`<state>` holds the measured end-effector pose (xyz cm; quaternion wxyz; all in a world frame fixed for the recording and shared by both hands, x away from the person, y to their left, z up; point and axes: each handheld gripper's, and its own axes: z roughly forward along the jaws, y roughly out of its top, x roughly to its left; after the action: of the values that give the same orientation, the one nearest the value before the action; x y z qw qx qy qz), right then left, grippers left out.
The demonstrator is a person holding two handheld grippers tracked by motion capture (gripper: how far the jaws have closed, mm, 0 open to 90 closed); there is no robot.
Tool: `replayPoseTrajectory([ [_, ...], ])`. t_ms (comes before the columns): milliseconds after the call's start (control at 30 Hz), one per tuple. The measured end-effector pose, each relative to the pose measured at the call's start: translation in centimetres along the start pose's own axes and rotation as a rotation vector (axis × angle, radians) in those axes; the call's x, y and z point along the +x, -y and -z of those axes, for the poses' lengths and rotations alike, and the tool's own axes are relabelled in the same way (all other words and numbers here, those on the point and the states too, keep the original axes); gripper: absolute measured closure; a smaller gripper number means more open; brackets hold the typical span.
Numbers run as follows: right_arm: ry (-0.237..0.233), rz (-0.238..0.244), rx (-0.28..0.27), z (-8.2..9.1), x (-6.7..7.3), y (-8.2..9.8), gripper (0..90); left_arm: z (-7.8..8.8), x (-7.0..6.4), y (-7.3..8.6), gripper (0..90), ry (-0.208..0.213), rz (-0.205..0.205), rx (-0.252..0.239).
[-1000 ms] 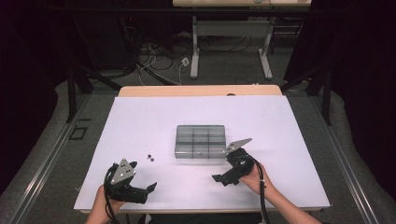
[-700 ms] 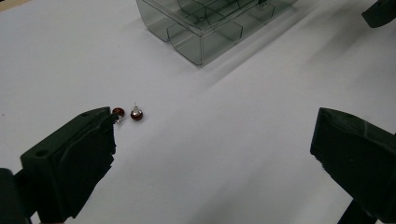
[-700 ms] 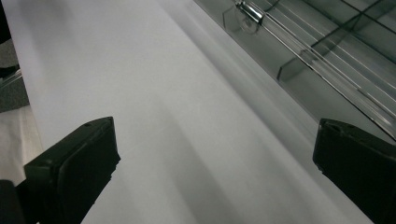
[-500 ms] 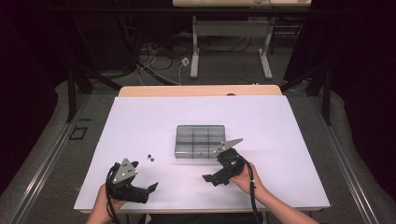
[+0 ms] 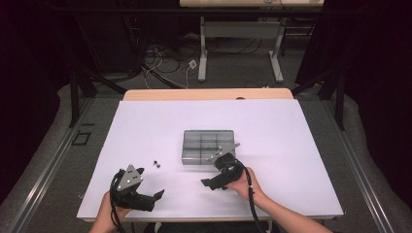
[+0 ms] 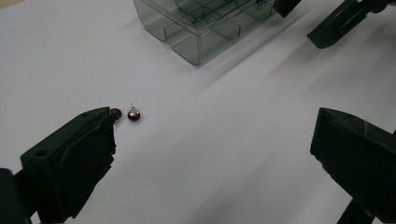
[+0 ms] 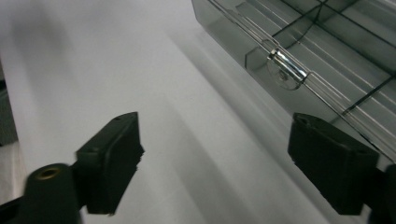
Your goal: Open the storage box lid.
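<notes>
A clear plastic compartment box (image 5: 208,144) sits mid-table with its lid down. Two small red round parts (image 5: 156,163) lie on the white surface left of it; in the left gripper view the red parts (image 6: 133,115) rest just beyond the left jaw. My left gripper (image 5: 150,183) stays near the front left edge, open and empty (image 6: 217,135). My right gripper (image 5: 214,180) hovers at the box's front right corner, pointing left. Its jaws (image 7: 219,135) have just been closing a little but stand apart with only bare table between them. The box latch (image 7: 282,70) is close on its right.
The white table (image 5: 291,145) has open room on every side of the box. A wooden strip (image 5: 209,94) runs along its far edge. Desk legs and cables stand on the floor behind. My right gripper's jaws (image 6: 334,25) appear far off in the left gripper view.
The right hand has slid left and slightly down along the box's front side. Its jaws look a little narrower. The left hand has kept still.
</notes>
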<state>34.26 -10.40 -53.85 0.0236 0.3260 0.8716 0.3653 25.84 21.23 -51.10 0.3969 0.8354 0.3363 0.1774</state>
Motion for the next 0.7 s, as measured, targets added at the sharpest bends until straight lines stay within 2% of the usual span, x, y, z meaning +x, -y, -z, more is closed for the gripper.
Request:
replayPoseTrajectory([
  [100,0.019,-0.035,-0.009,-0.33,-0.25,0.2,25.7,0.08,-0.01,-0.01,0.2,0.006,-0.004,0.006],
  [200,0.031,-0.066,-0.054,-0.21,-0.65,0.46,33.5,0.13,-0.01,0.06,0.2,-0.003,0.001,-0.002],
  [300,0.043,-0.097,-0.066,0.04,-0.9,0.59,43.2,0.14,0.04,0.05,0.2,-0.004,0.005,-0.007],
  [433,0.061,-0.106,-0.119,0.18,-0.91,0.7,53.7,0.14,0.02,0.04,0.2,-0.003,0.008,-0.009],
  [500,0.064,-0.107,-0.117,0.38,-0.81,0.67,58.2,0.15,0.06,0.05,0.2,-0.003,0.008,-0.008],
  [533,0.073,-0.106,-0.153,0.2,-0.81,0.72,59.9,0.15,0.05,0.05,0.2,-0.002,0.008,-0.008],
  [600,0.087,-0.101,-0.142,0.34,-0.82,0.65,63.9,0.13,0.0,0.02,0.2,-0.001,0.006,-0.01],
  [700,0.102,-0.118,-0.144,0.4,-0.78,0.59,68.5,0.13,0.0,0.01,0.2,0.005,0.001,-0.004],
])
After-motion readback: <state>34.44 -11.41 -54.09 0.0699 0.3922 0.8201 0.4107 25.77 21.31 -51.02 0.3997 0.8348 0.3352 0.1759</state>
